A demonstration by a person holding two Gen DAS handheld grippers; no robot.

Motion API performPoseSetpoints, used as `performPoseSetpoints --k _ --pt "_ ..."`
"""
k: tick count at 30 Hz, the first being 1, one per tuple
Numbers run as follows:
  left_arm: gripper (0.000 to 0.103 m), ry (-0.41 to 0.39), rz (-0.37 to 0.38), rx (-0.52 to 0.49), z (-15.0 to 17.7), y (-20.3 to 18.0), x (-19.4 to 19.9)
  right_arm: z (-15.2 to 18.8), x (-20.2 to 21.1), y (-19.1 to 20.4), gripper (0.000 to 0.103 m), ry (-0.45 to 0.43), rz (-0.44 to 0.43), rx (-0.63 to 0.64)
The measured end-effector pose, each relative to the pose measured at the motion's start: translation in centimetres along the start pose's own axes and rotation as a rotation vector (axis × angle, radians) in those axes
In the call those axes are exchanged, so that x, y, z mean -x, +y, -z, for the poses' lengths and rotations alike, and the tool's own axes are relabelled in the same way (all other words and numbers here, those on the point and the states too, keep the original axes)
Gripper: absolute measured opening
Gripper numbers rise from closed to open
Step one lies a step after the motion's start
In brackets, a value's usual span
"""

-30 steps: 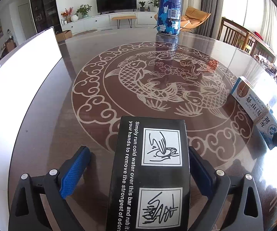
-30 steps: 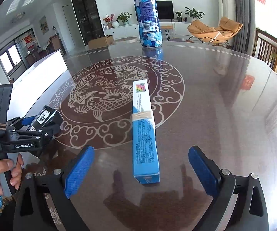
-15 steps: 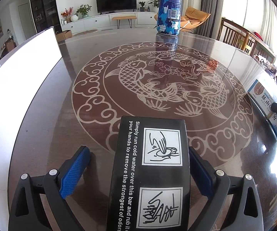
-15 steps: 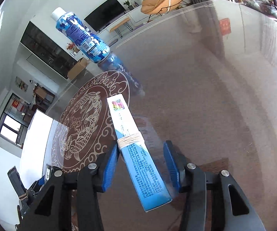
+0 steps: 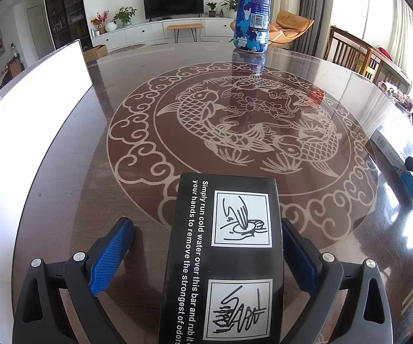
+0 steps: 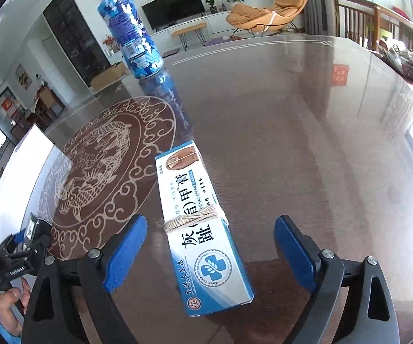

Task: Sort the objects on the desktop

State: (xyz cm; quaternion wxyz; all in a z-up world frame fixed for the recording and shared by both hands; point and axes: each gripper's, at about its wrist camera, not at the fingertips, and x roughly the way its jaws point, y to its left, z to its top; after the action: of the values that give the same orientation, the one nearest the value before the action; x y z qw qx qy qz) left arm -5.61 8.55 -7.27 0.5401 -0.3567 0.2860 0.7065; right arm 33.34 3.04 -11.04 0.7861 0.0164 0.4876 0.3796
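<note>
My left gripper [image 5: 206, 246] has its jaws apart around the black box [image 5: 223, 261]; the right pad looks to sit against the box's side, the left pad stands clear of it. The box lies flat on the table [image 5: 91, 195], near its near edge. My right gripper [image 6: 209, 243] is wide open, both pads well off the blue-and-white carton [image 6: 203, 226], which lies between them, bound by a rubber band [image 6: 195, 219]. The blue patterned bottle [image 6: 130, 34] stands upright near the table's far edge.
</note>
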Motion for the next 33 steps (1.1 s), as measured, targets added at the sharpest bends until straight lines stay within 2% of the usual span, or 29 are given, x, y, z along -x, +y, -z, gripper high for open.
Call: performPoseSetpoints --k 2,4,6,17,23,25,26,29,31,33 --pt "0.100 0.000 0.000 -0.001 0.0 0.0 0.0 0.0 -1.0 1.6 0.094 0.017 0.057 0.109" --pt "0.100 0.000 0.001 0.000 0.0 0.0 0.0 0.2 -1.9 2.6 0.103 0.033 0.097 0.187" --pt "0.100 0.000 0.000 -0.001 0.0 0.0 0.0 0.6 -2.3 3.3 0.103 0.035 0.125 0.249" --pt "0.100 0.000 0.001 -0.002 0.0 0.0 0.0 0.7 -2.3 3.3 0.103 0.017 0.094 0.273" --pt "0.103 0.013 0.006 0.000 0.0 0.0 0.0 0.8 -2.3 3.3 0.103 0.026 0.086 0.284" --pt "0.103 0.026 0.021 -0.021 -0.1 0.1 -0.2 0.5 -2.5 3.5 0.103 0.058 0.085 0.292" --pt "0.103 0.053 0.043 -0.054 -0.4 0.1 -0.4 0.0 -2.8 3.6 0.103 0.105 0.084 0.298" --pt "0.103 0.224 0.117 -0.135 -2.2 0.6 -1.2 -1.8 -4.0 4.0 0.103 0.276 0.090 0.318" --pt "0.103 0.328 0.187 -0.100 -3.4 1.5 -1.6 -2.8 -4.9 4.3 0.103 0.385 0.092 0.337" --pt "0.103 0.409 0.252 -0.024 -4.6 2.5 -2.0 -3.7 -5.8 4.6 0.103 0.474 0.099 0.346"
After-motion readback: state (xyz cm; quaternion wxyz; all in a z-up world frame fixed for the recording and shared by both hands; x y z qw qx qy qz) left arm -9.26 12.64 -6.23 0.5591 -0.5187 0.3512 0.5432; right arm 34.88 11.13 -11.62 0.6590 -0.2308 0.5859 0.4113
